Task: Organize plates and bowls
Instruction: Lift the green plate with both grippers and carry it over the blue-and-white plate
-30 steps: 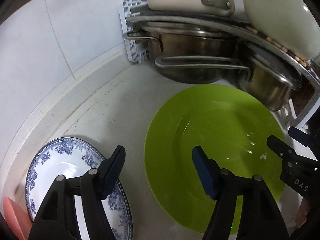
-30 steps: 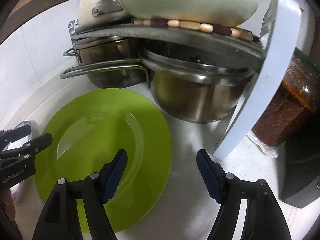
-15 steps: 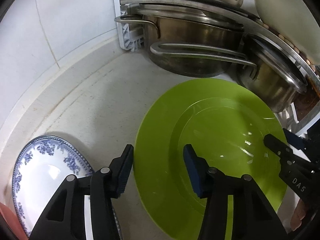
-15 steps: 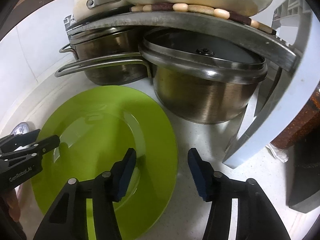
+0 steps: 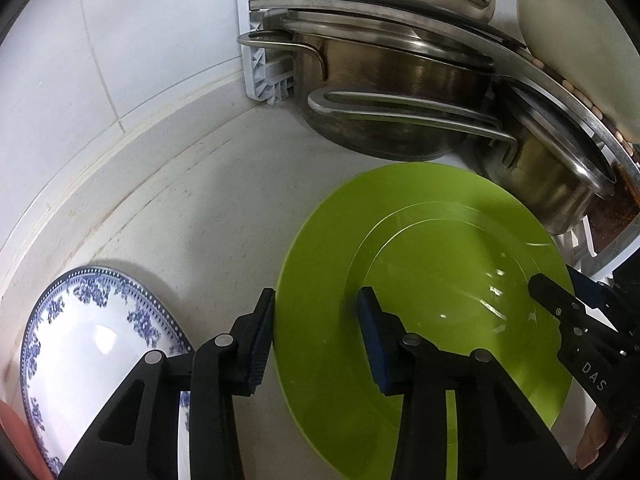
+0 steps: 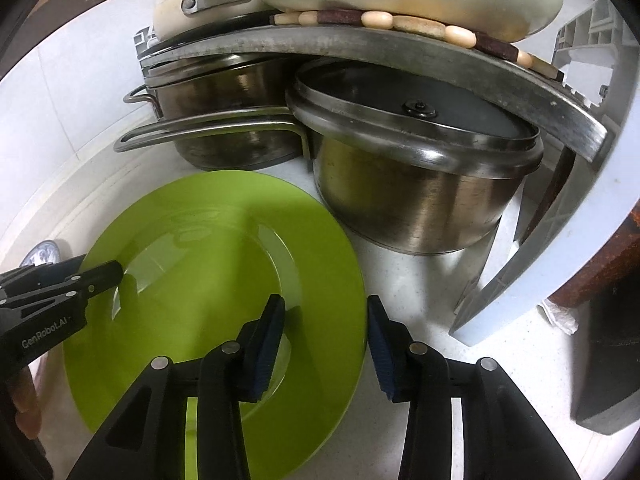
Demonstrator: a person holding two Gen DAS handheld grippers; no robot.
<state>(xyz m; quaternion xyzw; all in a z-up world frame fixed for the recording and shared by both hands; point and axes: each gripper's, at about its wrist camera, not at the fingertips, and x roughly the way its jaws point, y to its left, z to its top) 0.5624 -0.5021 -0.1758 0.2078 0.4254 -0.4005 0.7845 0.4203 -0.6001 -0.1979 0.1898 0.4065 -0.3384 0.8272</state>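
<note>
Green plate [image 5: 424, 280] lies flat on the white counter [image 5: 192, 216], right side up: a big round plate in bright lime green, glossy, with a wide flat rim, a shallow round well marked by a fine ring, and small glints of light in the middle. Its far edge sits just in front of two steel pots [image 6: 416, 192] that stand under a curved metal shelf [image 6: 360, 48] carrying cream-coloured cookware. The left gripper [image 5: 316, 332] straddles the plate's left rim, one blue pad outside the edge and the other over the green rim, with the jaws closing; the pads do not seem to press on the plate yet, though the contact is hard to read from this angle. The right gripper [image 6: 326, 328] does the same on the opposite side, its left pad over the green rim and its right pad just off the edge above the counter, jaws likewise closing around the rim at a middling gap. To the left of the green plate, apart from it, a white plate with a blue flower border [image 5: 92, 336] lies on the counter near the tiled wall [image 5: 120, 40]. A white plastic rack [image 6: 560, 240] leans at the right beside the nearer pot, and a bit of a person's hand [image 5: 596, 436] shows behind the right gripper.
</note>
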